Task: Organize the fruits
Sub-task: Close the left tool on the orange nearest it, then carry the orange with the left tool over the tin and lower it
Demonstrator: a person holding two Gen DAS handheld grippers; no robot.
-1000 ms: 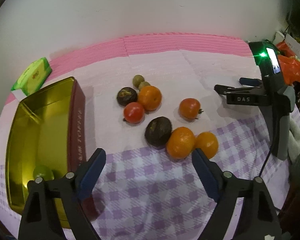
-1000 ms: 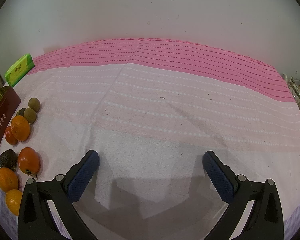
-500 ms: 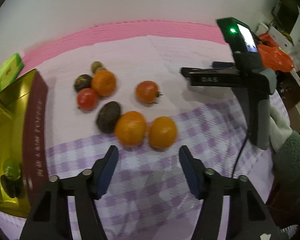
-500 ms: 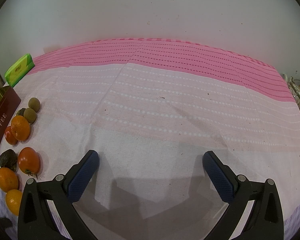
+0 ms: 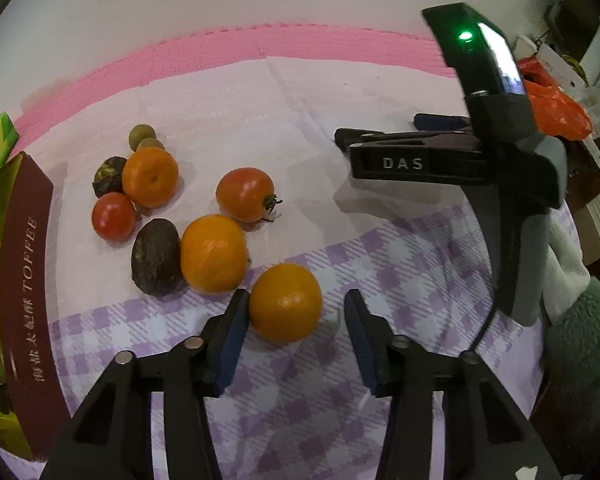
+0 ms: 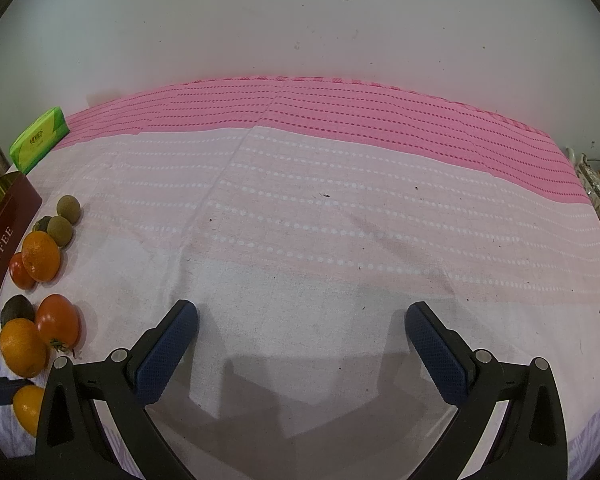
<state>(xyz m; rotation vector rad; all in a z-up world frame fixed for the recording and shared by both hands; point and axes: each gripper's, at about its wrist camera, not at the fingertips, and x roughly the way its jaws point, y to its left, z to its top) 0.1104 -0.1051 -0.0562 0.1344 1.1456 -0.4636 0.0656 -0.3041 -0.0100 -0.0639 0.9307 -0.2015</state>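
Note:
My left gripper [image 5: 295, 300] points down at an orange [image 5: 286, 302] lying on the purple checked cloth. The orange sits between the closing jaws: the left pad [image 5: 232, 332] is almost against it and a gap shows at the right pad [image 5: 360, 336]. Behind it lie another orange [image 5: 213, 253], a dark wrinkled fruit [image 5: 156, 256], two tomatoes [image 5: 244, 194] [image 5: 113, 216], a third orange [image 5: 150, 177] and small brown-green fruits [image 5: 142, 136]. The gold tin [image 5: 22, 272] with a maroon side stands at the left. My right gripper [image 6: 300, 316] hangs open over bare pink-white cloth.
The right gripper's black body [image 5: 500, 152] and a sleeve [image 5: 580, 340] fill the right of the left wrist view. A green tissue pack [image 6: 40, 140] lies at the back left by the wall. Orange bags and clutter [image 5: 556, 108] sit past the table's right end.
My left gripper has swung right from the tin and sunk onto the nearest orange, its jaws narrowing from wide open to just around the fruit. The right gripper has stayed still.

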